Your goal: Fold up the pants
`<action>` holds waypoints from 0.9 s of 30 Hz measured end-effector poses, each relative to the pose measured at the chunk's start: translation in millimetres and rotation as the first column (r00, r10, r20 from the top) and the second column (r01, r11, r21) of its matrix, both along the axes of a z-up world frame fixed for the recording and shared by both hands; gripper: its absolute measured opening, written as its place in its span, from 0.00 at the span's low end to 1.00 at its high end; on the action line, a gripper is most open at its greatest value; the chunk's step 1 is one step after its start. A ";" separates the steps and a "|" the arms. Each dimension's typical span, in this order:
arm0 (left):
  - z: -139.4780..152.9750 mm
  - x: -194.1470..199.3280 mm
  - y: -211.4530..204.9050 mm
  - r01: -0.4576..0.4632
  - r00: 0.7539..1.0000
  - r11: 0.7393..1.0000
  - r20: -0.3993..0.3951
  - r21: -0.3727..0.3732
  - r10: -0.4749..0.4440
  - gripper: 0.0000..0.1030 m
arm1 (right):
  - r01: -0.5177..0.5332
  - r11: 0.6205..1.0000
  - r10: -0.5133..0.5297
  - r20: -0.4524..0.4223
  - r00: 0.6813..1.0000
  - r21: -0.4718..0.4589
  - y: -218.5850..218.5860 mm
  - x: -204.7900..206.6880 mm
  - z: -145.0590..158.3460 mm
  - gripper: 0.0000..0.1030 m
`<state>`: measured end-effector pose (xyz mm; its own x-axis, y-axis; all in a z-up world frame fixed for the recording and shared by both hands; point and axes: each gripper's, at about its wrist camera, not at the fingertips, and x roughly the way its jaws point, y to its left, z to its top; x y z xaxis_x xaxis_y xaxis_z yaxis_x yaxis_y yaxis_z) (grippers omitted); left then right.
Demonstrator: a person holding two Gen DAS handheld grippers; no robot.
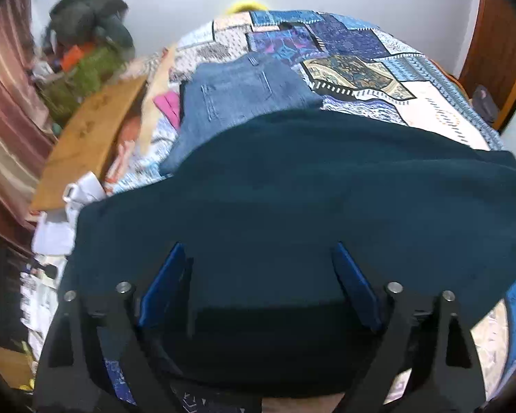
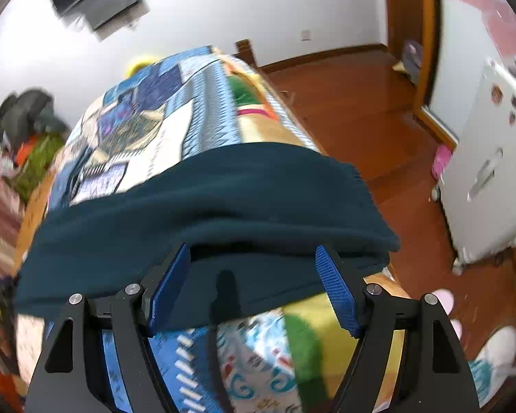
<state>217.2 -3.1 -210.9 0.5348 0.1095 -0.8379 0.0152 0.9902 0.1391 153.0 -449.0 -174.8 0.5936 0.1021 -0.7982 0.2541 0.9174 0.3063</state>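
Observation:
Dark teal pants (image 1: 309, 189) lie folded across the near part of a bed with a patchwork quilt (image 1: 361, 69). In the left wrist view my left gripper (image 1: 258, 251) is open, its blue pads (image 1: 165, 285) spread wide over the pants' near edge. In the right wrist view the same pants (image 2: 206, 199) show as a layered fold at the bed's corner. My right gripper (image 2: 254, 251) is open too, its pads (image 2: 337, 289) on either side of the fold's near edge, holding nothing.
Folded blue jeans (image 1: 237, 103) lie on the quilt behind the pants. A wooden board (image 1: 89, 137) and a clothes pile (image 1: 86, 34) are at the left. Wooden floor (image 2: 361, 110), a white cabinet (image 2: 492, 179) and a door frame (image 2: 426, 34) are to the right of the bed.

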 end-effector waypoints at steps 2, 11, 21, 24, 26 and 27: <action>1.1 -1.7 -1.1 0.006 1.000 1.000 0.005 0.020 -0.006 0.88 | 0.051 0.998 -0.050 -0.021 0.998 0.047 -8.1 5.7 -7.3 0.70; -0.3 -3.3 6.8 -0.015 1.000 1.000 0.010 -0.011 0.015 0.90 | 0.209 0.926 -0.186 -0.104 0.977 0.313 -36.4 17.2 -47.7 0.70; -0.4 -5.5 9.1 -0.020 1.000 0.999 0.011 -0.038 0.020 0.90 | 0.159 0.957 -0.151 -0.052 0.987 0.244 -31.5 21.3 -42.6 0.28; 1.7 -7.4 8.9 -0.006 1.000 0.999 0.011 -0.035 0.006 0.90 | 0.127 0.973 -0.124 -0.025 0.992 0.194 -30.8 18.6 -27.6 0.15; 3.4 -9.5 8.6 0.003 1.000 0.999 0.012 -0.033 -0.002 0.90 | 0.107 0.979 -0.110 0.011 0.994 0.172 -32.1 14.2 -12.7 0.12; 4.2 -10.5 8.8 0.004 1.000 0.999 0.013 -0.034 -0.004 0.90 | 0.100 0.982 -0.107 0.033 0.994 0.161 -32.4 11.5 -4.1 0.12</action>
<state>206.7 5.7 -206.8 0.5458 0.0790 -0.8342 0.0177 0.9942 0.1058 164.5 -481.4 -178.9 0.6396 0.1616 -0.7516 0.3294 0.8257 0.4579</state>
